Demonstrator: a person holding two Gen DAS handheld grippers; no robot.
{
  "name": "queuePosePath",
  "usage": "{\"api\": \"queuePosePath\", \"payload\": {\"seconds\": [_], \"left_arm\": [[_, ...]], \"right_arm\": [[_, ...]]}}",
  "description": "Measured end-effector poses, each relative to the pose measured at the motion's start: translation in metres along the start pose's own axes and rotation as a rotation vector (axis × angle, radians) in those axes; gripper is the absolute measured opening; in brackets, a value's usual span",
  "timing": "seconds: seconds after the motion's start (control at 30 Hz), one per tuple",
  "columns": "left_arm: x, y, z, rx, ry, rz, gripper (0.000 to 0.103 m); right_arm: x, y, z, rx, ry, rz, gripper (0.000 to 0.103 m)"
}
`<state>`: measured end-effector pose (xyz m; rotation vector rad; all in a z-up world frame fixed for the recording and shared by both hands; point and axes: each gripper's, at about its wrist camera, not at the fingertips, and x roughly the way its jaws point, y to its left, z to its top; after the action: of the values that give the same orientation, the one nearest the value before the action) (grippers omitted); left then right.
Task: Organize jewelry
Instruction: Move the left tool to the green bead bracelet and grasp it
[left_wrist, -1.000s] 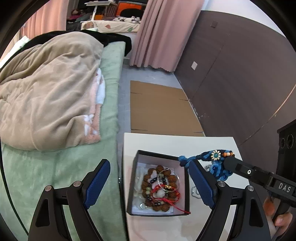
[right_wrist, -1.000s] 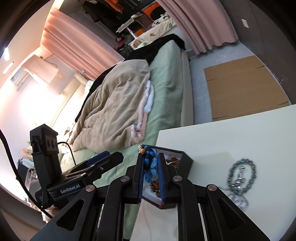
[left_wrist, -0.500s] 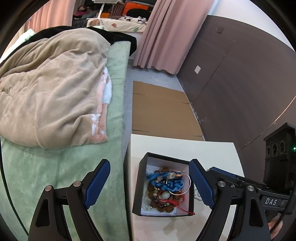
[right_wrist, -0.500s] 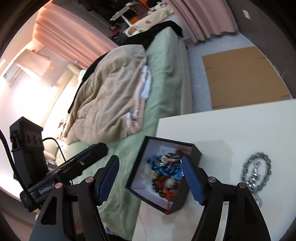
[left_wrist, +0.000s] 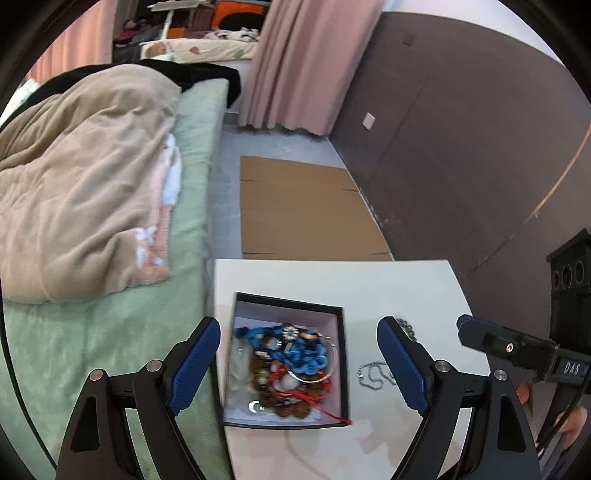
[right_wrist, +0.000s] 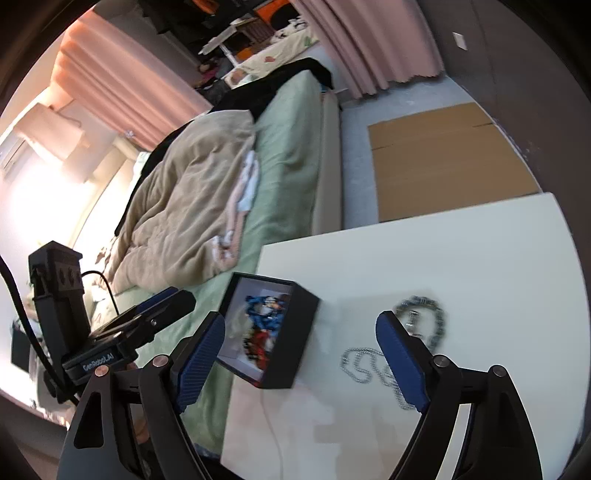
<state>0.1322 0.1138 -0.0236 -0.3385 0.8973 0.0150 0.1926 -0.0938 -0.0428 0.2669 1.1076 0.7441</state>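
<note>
Gaping empty, two grippers, left and right; one box; two chains outside

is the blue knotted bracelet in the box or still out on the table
In the box. The blue knotted bracelet lies on top of the beads inside the black box, and both grippers are open and empty.

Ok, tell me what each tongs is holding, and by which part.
Nothing. Left tongs and right tongs are both open and empty; the blue bracelet lies in the box.
</note>
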Motion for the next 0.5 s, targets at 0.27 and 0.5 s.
{"api": "queuePosePath", "payload": {"seconds": [0.27,0.5], "left_arm": [[0.022,-0.038,-0.002,0.060,0.041,-0.025,0.087],[0.043,-0.075,-0.002,0.115,0.071,-0.031,0.087]], "right_arm": [[-0.019,-0.030,-0.003,0.025,-0.005,-0.048,0.085],[-0.029,-0.067,-0.007,0.098,0.013,-0.097,0.085]]}}
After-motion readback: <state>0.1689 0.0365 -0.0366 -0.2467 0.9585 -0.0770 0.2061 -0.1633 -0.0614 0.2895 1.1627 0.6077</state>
